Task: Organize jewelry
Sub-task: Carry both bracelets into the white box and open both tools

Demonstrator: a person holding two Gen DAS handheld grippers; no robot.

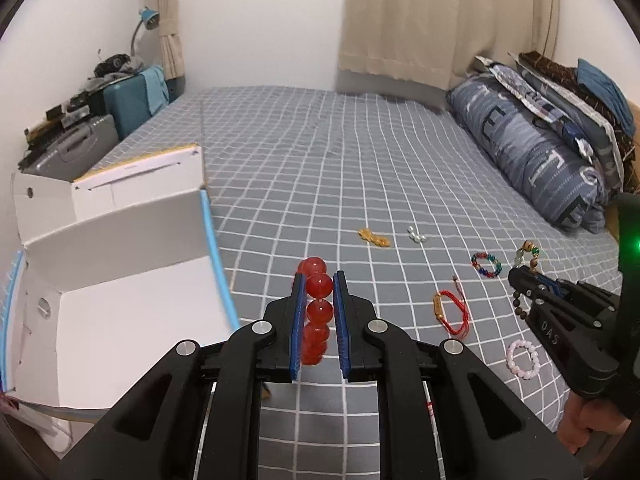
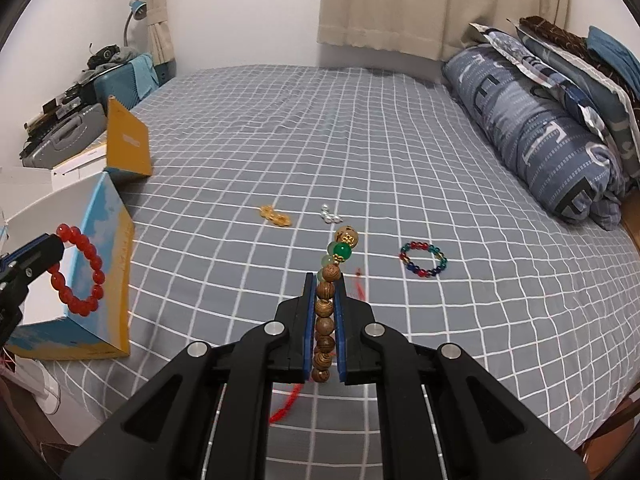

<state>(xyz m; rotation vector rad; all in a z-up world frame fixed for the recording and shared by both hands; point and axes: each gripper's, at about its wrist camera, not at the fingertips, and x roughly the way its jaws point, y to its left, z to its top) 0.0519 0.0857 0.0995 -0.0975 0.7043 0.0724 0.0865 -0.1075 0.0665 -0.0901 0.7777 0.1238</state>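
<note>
My left gripper (image 1: pixel 319 280) is shut on a red bead bracelet (image 1: pixel 318 310) and holds it above the bed, just right of the open white box (image 1: pixel 120 320). In the right wrist view the red bracelet (image 2: pixel 78 270) hangs in front of the box (image 2: pixel 108 260). My right gripper (image 2: pixel 324 280) is shut on a wooden bead bracelet with green beads (image 2: pixel 326 304), lifted above the bed; it also shows in the left wrist view (image 1: pixel 520 276). On the checked sheet lie a multicolour bead bracelet (image 2: pixel 423 259), a yellow piece (image 2: pixel 275 216), a silver piece (image 2: pixel 330 214), a red string bracelet (image 1: pixel 450 308) and a pink bead bracelet (image 1: pixel 523 359).
The box lid (image 2: pixel 128 140) stands open at the bed's left edge. Suitcases (image 1: pixel 80 148) and clutter sit beyond the left side. A rolled duvet and pillows (image 1: pixel 532 148) fill the right side. Curtains (image 1: pixel 432 16) hang at the back.
</note>
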